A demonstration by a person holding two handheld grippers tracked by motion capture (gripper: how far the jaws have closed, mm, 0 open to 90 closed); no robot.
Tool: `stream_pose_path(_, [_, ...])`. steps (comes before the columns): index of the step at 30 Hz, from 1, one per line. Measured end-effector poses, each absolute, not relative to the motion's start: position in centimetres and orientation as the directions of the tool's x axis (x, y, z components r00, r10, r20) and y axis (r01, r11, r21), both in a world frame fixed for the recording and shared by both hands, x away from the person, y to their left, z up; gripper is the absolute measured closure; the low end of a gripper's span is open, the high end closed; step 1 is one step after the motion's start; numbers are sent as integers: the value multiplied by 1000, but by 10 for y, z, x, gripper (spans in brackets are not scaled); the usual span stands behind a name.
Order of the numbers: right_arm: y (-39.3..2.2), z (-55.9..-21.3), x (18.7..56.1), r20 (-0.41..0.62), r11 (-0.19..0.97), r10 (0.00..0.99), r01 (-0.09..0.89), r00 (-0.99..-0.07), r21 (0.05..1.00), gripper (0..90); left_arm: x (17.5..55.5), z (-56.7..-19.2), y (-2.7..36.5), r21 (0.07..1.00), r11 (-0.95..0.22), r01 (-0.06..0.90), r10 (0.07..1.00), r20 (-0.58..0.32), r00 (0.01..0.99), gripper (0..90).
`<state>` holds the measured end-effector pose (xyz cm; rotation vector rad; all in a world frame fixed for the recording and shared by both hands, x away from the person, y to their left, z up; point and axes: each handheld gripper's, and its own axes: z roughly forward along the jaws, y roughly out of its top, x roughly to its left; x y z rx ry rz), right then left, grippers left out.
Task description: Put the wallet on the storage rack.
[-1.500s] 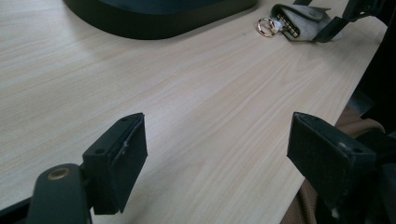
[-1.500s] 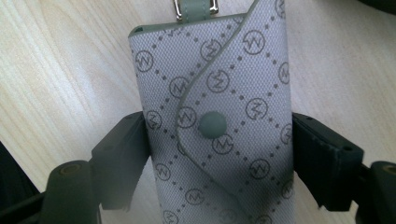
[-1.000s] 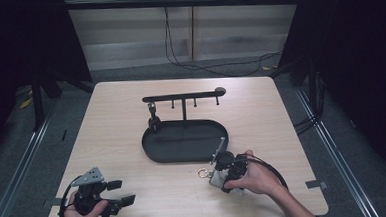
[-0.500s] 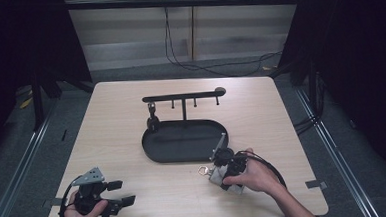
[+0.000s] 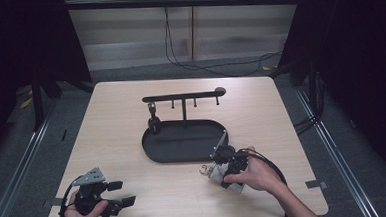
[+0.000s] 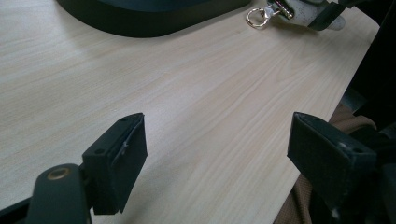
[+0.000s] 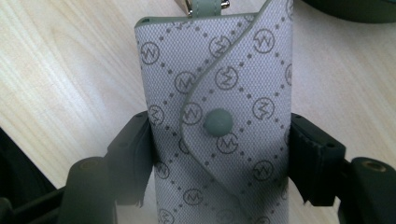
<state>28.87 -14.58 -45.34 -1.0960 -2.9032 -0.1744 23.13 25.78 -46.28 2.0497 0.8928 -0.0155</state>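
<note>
A grey monogram key pouch [image 7: 219, 93] with a snap button lies on the table in front of the black tray. My right gripper [image 7: 219, 156] is shut on it, one pad pressing each side. In the high view the right gripper [image 5: 223, 171] sits under the person's hand at the tray's near right, and the pouch's gold key ring [image 5: 203, 170] pokes out to the left. My left gripper [image 5: 121, 192] rests open near the table's front left corner. Nothing is between its pads [image 6: 219, 154]. The key ring [image 6: 256, 17] lies far ahead of it.
A black oval tray [image 5: 183, 156] stands mid-table with a hook rack [image 5: 183, 95] rising from it. A small dark item [image 5: 153, 119] hangs from the rack's left hook. The table's front edge runs close behind both hands.
The right hand has settled slightly over the pouch. The left gripper has stayed where it was.
</note>
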Motion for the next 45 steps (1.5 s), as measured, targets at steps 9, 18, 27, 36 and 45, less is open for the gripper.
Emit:
stream_pose_path(9, [-147,-445,290,69,748,656,659,-752,74,317,231,-463,258,717,-360,597,586,-324,743,198])
stream_pose_path(18, [-145,-434,291,68,747,658,662,-750,66,317,231,-463,259,715,-359,599,586,-326,742,197])
stream_pose_path(27, [-146,-420,294,56,749,655,658,-753,80,317,232,-463,259,715,-362,598,585,-326,743,197])
stream_pose_path(36, [-148,-411,298,63,745,656,659,-752,105,318,232,-463,259,714,-361,599,585,-327,742,197])
stream_pose_path(45, [-141,-403,303,59,749,650,652,-758,117,318,232,-463,259,715,-361,599,582,-329,743,197])
